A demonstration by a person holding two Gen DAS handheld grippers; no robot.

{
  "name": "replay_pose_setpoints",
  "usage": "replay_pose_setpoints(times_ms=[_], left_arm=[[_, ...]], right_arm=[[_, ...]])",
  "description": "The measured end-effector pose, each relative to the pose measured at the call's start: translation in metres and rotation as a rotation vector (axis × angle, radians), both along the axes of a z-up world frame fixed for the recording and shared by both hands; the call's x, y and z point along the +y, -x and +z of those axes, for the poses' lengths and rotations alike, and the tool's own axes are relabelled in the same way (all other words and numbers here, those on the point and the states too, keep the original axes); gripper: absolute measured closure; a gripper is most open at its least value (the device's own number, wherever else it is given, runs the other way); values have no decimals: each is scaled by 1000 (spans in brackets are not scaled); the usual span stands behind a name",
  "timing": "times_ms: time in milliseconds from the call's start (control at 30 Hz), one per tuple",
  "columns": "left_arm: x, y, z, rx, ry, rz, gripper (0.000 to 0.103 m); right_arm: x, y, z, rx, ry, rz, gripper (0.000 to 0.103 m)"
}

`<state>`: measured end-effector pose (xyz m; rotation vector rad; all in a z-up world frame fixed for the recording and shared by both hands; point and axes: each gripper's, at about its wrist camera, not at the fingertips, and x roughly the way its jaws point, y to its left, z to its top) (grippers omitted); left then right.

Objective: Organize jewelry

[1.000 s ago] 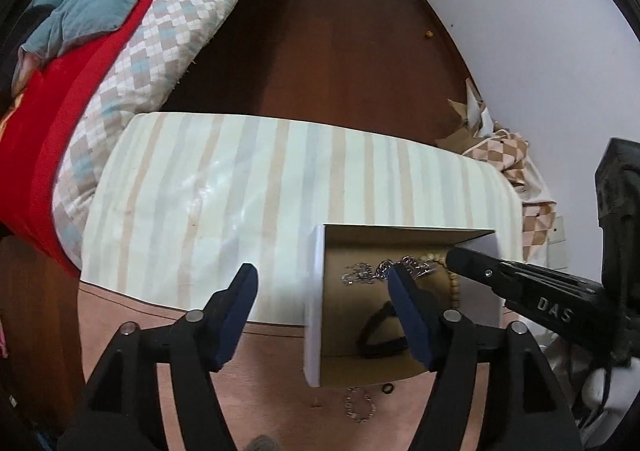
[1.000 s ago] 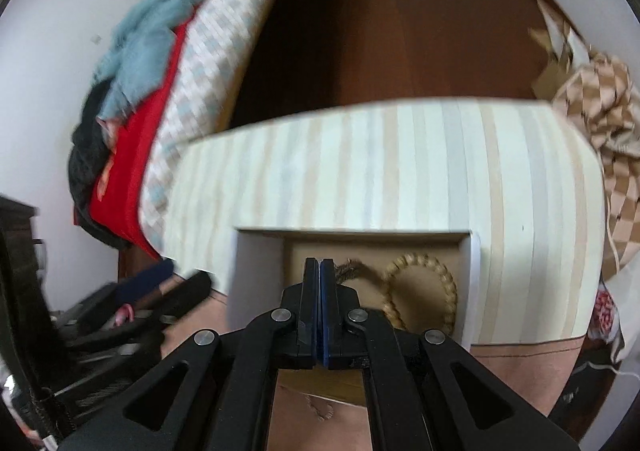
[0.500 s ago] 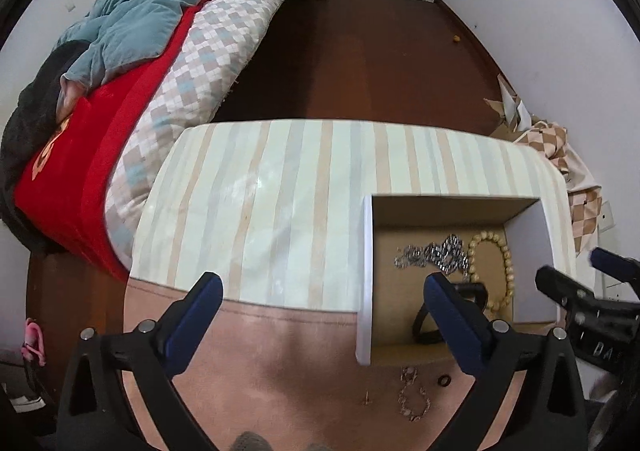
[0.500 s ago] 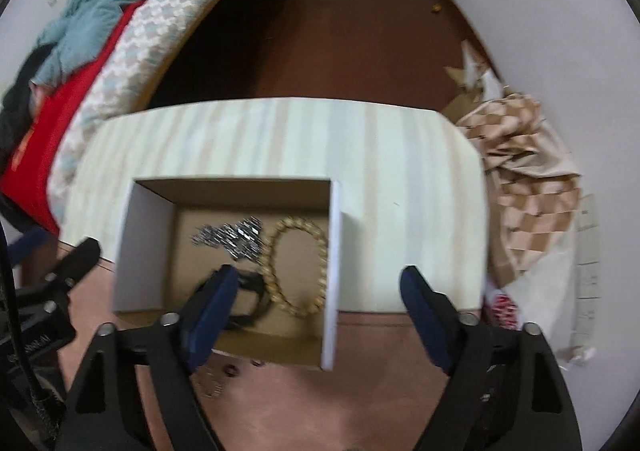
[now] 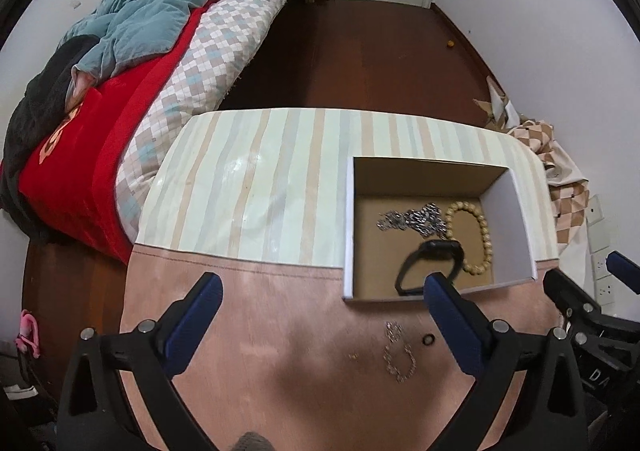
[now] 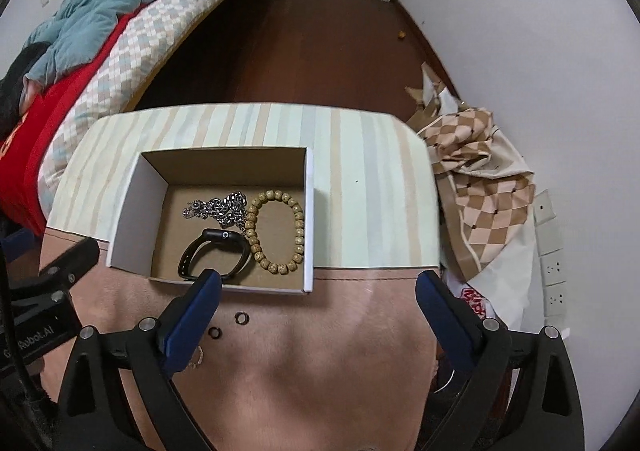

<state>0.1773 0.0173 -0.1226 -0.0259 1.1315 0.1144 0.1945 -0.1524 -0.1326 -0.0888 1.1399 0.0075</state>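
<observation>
We hold both tools back above the near edge of the table (image 6: 360,351), and both sets of jaws now stand wide apart with nothing between them. A second ago the right gripper (image 6: 316,301) was pressed together low over the cardboard box (image 6: 132,211); half a second ago it was already spread and rising. The left gripper (image 5: 320,303) has widened too and pulled back, so its view takes in more of the table than before.

Inside the box: a silver chain (image 6: 218,209) at the far left of the floor, a wooden bead bracelet (image 6: 276,231) to its right, and a black wristband (image 6: 214,253) at the near side, touching the beads' near-left curve. The band has shifted little across the three moments.

Left out, on the pink cloth just near the box: two small dark rings (image 6: 241,317) and (image 6: 215,332) in the right view, a thin chain bracelet (image 5: 399,361) in the left view, and something tiny to its left that we cannot identify.

Our reading: one drop-off is finished and both tools are free. The sorting is partly done; the loose pieces by the box's near wall come next. The rings are small and flat on soft cloth, so pinching them may be fiddly.
</observation>
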Motion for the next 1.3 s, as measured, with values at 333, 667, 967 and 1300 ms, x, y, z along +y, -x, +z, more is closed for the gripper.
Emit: replay_pose_setpoints(times_ms=[333, 667, 967, 1300], left_arm=[[-13, 49, 56, -129, 3, -30, 0], [-18, 82, 105, -228, 34, -57, 0], [-11, 90, 94, -193, 37, -14, 0], [35, 86, -18, 30, -95, 143, 0]], right_arm=[[-20, 50, 56, -119, -13, -46, 4], [-24, 95, 116, -247, -24, -55, 4], [-32, 106, 109, -213, -116, -79, 4], [-24, 86, -41, 74, -315, -60, 46]])
